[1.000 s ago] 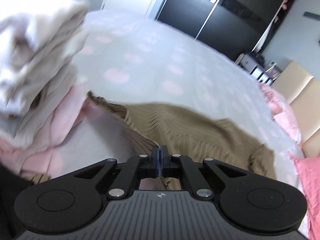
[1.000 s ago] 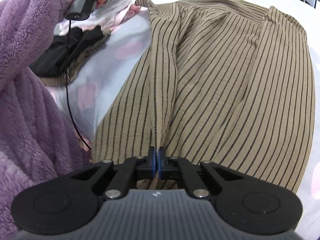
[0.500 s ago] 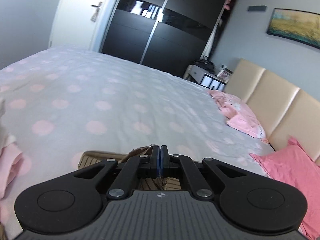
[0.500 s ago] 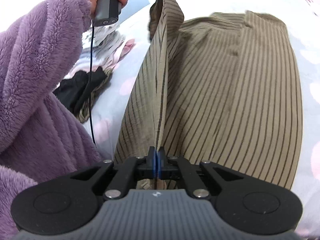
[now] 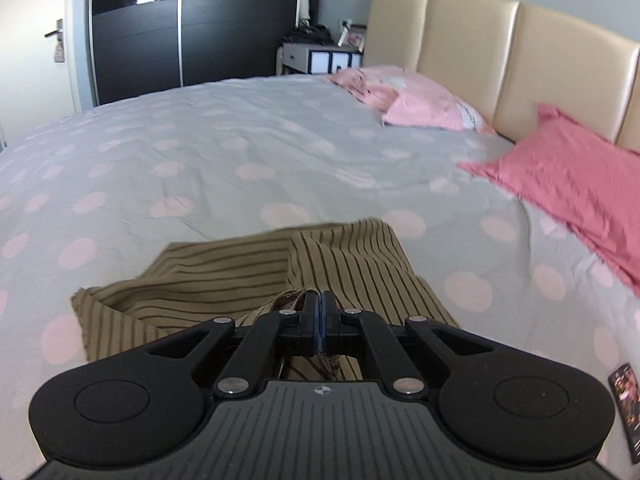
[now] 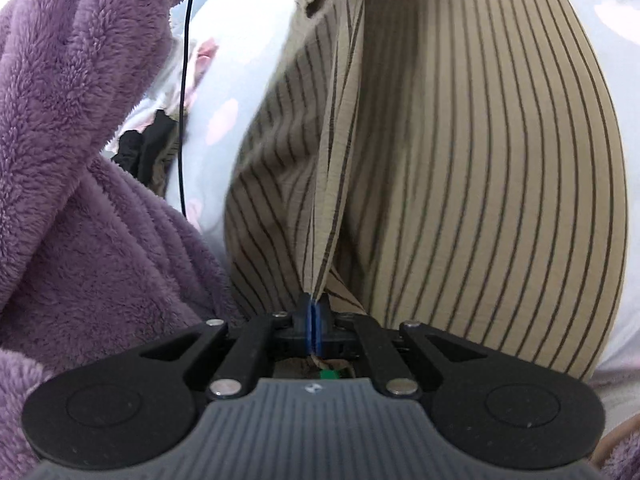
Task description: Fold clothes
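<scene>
My left gripper (image 5: 320, 304) and right gripper (image 6: 313, 307) each pinch an edge of the striped tan garment (image 6: 460, 160), which fills the frame's centre, draped over the spotted bed (image 5: 240, 152).

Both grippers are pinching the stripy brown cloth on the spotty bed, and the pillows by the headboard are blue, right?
Not quite. The pillows are pink, not blue, as the left wrist view shows. The rest holds: the left gripper and right gripper both pinch the striped brown garment over the spotted bed.
</scene>
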Tool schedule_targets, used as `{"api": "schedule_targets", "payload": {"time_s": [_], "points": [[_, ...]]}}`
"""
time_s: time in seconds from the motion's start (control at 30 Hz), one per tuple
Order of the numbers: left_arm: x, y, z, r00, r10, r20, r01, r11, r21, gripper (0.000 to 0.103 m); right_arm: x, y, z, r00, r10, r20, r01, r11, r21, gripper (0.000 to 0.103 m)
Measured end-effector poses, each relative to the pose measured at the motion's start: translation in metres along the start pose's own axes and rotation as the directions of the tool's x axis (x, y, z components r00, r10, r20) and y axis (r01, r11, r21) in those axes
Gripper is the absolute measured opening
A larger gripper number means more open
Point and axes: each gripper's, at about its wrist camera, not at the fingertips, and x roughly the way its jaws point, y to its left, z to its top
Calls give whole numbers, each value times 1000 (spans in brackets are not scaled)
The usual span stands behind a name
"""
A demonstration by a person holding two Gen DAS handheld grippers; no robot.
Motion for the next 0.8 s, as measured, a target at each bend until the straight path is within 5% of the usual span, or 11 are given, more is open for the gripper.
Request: {"api": "schedule_targets", "payload": {"time_s": [0.37, 0.43, 0.5, 0.57, 0.7, 0.8], "points": [[40, -3, -16, 993, -49, -111, 48, 999, -13, 0, 7, -15, -3, 998, -44, -43, 47, 996, 71, 2], [36, -3, -16, 991, -54, -122, 53, 998, -15, 9, 7, -16, -3, 998, -42, -47, 45, 996, 77, 3], [22, -1, -13, 991, -76, -113, 73, 997, -26, 30, 6, -16, -3, 998, -38, -45, 42, 995, 85, 7], [0, 2, -13, 991, -87, -101, 86, 996, -11, 37, 6, -17, -2, 999, -35, -40, 39, 995, 92, 7], [-47, 7, -18, 991, -100, -84, 103, 994, 30, 41, 2, -19, -4, 1000, -12, -25, 14, 995, 98, 25], [-83, 15, -37, 990, -101, -99, 105, 994, 41, 41, -2, -19, -7, 1000, -4, -11, 5, 996, 84, 26]]}}
